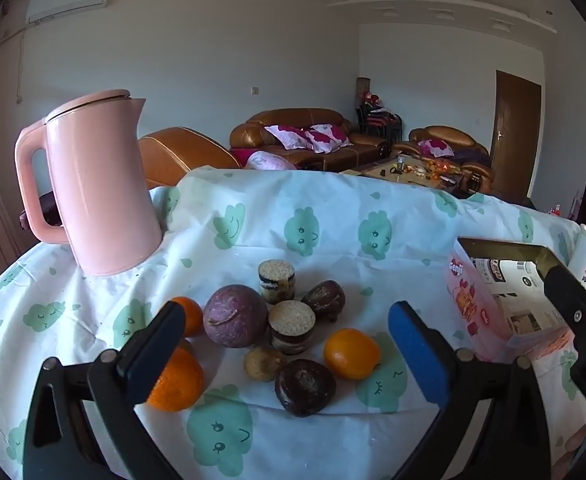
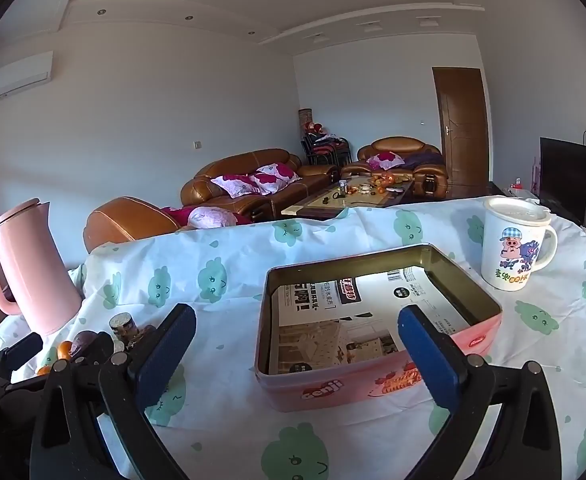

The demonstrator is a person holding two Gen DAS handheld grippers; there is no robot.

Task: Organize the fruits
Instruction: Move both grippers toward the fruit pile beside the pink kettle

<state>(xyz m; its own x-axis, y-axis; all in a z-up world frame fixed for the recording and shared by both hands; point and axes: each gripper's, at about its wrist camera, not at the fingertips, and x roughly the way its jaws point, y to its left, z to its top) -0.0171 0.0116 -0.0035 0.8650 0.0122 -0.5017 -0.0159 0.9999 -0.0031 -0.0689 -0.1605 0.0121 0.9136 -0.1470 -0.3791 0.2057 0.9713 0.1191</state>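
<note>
The left gripper (image 1: 285, 344) is wide open above the oranges (image 1: 351, 354). The right gripper (image 2: 297, 344) is wide open too, holding nothing, by the pink box (image 2: 373, 388).

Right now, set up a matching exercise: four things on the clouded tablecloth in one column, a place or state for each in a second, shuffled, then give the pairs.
Things:
1. tall pink plastic kettle
2. pink rectangular metal tin
3. white cartoon-pig mug
4. round purple fruit

Places or states:
A. lid off, printed paper inside
B. in the cluster between the left hand-held gripper's open jaws
C. far left of the table, lid shut
D. beyond the tin's far right corner, covered on top

Pairs: 1-C, 2-A, 3-D, 4-B
</note>
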